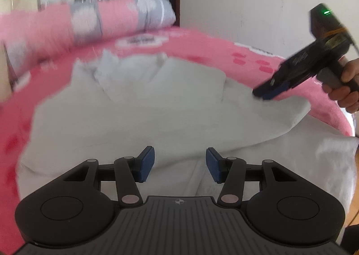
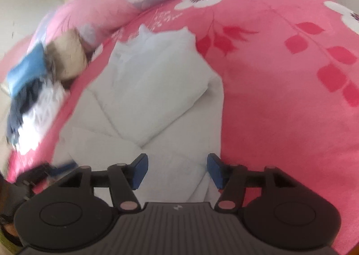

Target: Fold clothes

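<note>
Two handheld grippers work over a white garment [image 2: 143, 98] spread on a pink floral bedcover [image 2: 280, 75], filling the centre of both frames. By the look of it the folding is partway along: the right wrist view shows one panel laid diagonally over the body with crisp creases, while the lower edge, at the right of the left wrist view, lies loose and bunched, so further folds and smoothing appear to remain. The left gripper [image 1: 180, 164] hovers with jaws wide apart, holding nothing. The right gripper [image 2: 177, 171] likewise gapes empty in its own view; in the left wrist view it shows at right [image 1: 267, 93], tips at the cloth's edge, a hand [image 1: 345, 84] on its handle. Only the right wrist view shows a pile of other clothes [image 2: 33, 98] at left.
</note>
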`<act>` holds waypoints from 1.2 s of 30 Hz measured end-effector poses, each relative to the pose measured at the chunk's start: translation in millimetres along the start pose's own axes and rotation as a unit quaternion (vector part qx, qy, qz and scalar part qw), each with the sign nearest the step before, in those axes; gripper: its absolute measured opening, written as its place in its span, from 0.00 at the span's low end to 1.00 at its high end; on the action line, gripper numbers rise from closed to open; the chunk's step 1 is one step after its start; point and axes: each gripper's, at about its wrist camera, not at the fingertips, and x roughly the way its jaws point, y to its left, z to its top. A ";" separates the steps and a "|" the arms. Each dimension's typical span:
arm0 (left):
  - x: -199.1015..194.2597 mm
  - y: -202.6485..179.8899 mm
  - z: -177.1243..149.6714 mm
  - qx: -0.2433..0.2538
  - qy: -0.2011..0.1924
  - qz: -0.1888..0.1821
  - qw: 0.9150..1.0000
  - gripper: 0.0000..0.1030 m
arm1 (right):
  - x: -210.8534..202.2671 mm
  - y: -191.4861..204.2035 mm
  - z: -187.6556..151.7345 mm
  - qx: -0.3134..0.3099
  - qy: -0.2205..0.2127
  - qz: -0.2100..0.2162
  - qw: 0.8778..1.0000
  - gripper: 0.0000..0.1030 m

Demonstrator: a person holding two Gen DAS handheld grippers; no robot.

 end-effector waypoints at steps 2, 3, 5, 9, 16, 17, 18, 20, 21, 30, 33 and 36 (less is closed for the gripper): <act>-2.6 -2.8 2.4 -0.001 -0.008 -0.003 1.000 0.49 | 0.5 3.2 -1.4 -0.017 -0.005 -0.006 1.000 0.54; 1.0 -3.5 2.2 -0.003 -0.003 -0.004 1.000 0.49 | 0.8 4.7 -2.0 -0.025 -0.007 -0.009 1.000 0.45; 10.2 -4.4 1.2 -0.007 0.010 -0.006 1.000 0.49 | 0.9 7.8 -3.4 -0.041 -0.011 -0.013 0.999 0.25; 27.4 -4.0 -3.8 -0.021 0.035 -0.015 0.999 0.49 | -8.4 13.3 -6.3 -0.054 -0.020 -0.005 0.998 0.07; 20.6 2.8 -9.0 -0.042 0.023 -0.020 0.999 0.49 | -25.1 15.2 -7.9 -0.029 -0.023 0.015 0.999 0.03; 19.0 3.2 -8.5 -0.043 0.017 -0.020 0.999 0.49 | -27.5 15.4 -8.2 -0.025 -0.023 0.018 0.999 0.04; 17.3 3.5 -7.9 -0.044 0.011 -0.020 0.999 0.49 | -29.9 15.7 -8.4 -0.022 -0.023 0.021 0.999 0.06; 13.8 4.0 -6.7 -0.045 -0.002 -0.020 0.999 0.49 | -34.6 16.3 -8.9 -0.015 -0.024 0.027 0.999 0.09; 12.5 3.1 -5.9 -0.044 -0.009 -0.023 0.999 0.49 | -37.0 16.5 -9.1 -0.011 -0.024 0.030 0.999 0.16; 29.3 -7.1 -6.4 -0.020 0.017 -0.017 1.000 0.49 | -28.9 -24.6 -21.1 0.112 0.015 0.079 0.990 0.45; 28.3 -6.0 -7.3 -0.022 0.017 -0.018 0.999 0.49 | -27.0 -26.6 -22.8 0.116 0.028 0.087 0.989 0.45; 28.4 -5.8 -8.3 -0.022 0.017 -0.018 0.999 0.49 | -24.7 -27.2 -24.1 0.121 0.040 0.089 0.988 0.45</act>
